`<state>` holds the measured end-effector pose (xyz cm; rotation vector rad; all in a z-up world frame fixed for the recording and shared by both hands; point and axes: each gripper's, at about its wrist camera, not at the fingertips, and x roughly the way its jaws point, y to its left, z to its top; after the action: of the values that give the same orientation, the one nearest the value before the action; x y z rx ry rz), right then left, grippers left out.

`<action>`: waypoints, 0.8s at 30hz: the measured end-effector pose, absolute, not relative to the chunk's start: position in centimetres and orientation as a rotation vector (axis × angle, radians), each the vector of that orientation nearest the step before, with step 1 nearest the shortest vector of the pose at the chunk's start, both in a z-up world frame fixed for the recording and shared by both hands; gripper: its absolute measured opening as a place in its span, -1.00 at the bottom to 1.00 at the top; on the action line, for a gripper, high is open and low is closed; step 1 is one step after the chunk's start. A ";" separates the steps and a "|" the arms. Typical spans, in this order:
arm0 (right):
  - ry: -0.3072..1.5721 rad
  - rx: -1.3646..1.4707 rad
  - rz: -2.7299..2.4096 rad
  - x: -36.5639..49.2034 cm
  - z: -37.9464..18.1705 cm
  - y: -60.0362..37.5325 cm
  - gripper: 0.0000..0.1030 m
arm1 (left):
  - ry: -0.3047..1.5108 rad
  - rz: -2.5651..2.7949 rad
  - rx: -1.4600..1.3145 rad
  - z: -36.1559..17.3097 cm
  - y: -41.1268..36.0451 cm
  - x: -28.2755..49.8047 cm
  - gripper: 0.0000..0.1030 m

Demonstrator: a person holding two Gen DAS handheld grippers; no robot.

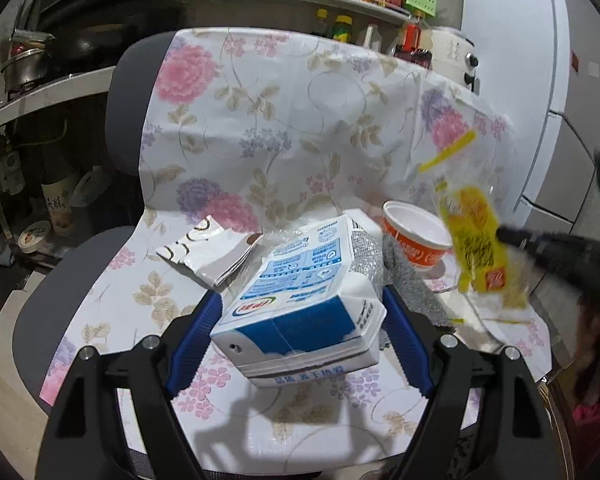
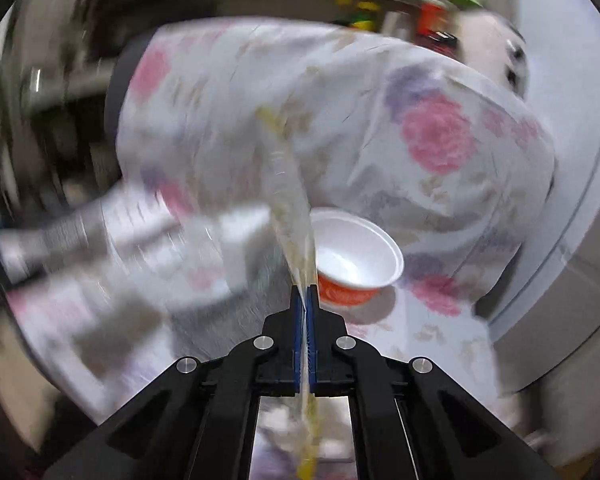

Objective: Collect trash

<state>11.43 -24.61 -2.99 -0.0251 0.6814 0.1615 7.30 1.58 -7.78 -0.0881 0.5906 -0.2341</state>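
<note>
Between the blue pads of the left gripper [image 1: 300, 340] sits a blue-and-white milk carton [image 1: 300, 296], dented and lifted clear of the flowered cloth [image 1: 260, 120], its shadow below. Just right of the carton, the right gripper [image 2: 305, 300] is pressed together on a clear yellow-printed plastic bag [image 1: 476, 248], hanging crumpled in the air. Behind the carton stand an orange cup [image 1: 416, 240] with a white inside and a flattened white wrapper [image 1: 208, 252].
</note>
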 end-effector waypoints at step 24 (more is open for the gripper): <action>0.877 0.268 0.158 10.9 -11.6 -27.3 -0.60 | 0.738 -0.276 -0.089 -12.3 -0.6 9.8 -0.12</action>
<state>10.90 -27.31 -11.61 0.2681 0.8774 0.1575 9.80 -0.60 -12.35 -0.0887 0.7385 -0.2760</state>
